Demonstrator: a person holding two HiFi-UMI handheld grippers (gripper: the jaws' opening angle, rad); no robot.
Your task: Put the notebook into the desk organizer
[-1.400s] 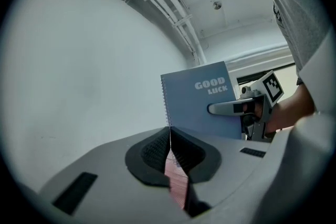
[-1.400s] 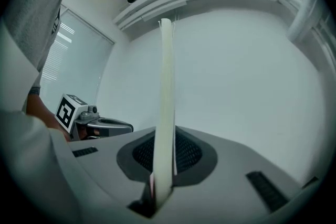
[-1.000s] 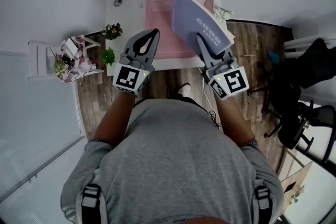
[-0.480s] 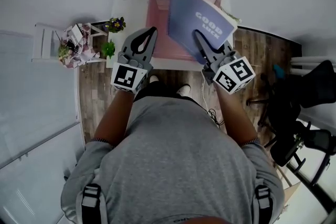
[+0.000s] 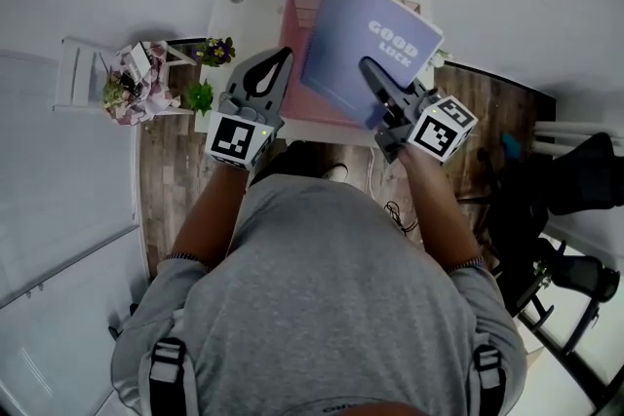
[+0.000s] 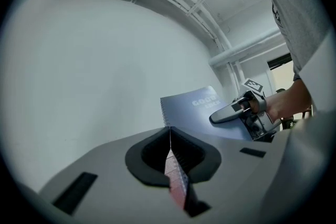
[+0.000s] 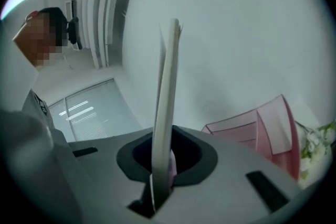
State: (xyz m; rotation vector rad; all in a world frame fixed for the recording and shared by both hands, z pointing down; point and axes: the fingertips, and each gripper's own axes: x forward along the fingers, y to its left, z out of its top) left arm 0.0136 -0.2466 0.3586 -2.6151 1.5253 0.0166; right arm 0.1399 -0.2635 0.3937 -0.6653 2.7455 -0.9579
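Notebook [image 5: 356, 34]: blue-grey, spiral-bound, printed "GOOD LUCK". It is held tilted over the pink desk organizer [image 5: 295, 24] on the white desk [image 5: 229, 24], not yet inside.
Right gripper [image 5: 367, 65]: jaws clamped almost together on the notebook's near edge.
Left gripper [image 5: 284, 56]: jaws closed tip to tip, gripping nothing, at the organizer's left side.

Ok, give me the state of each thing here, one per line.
notebook: closed, held up above the desk, not yet in the organizer
right gripper: shut on the notebook's edge
left gripper: shut, empty
desk organizer: standing on the desk, notebook not in it
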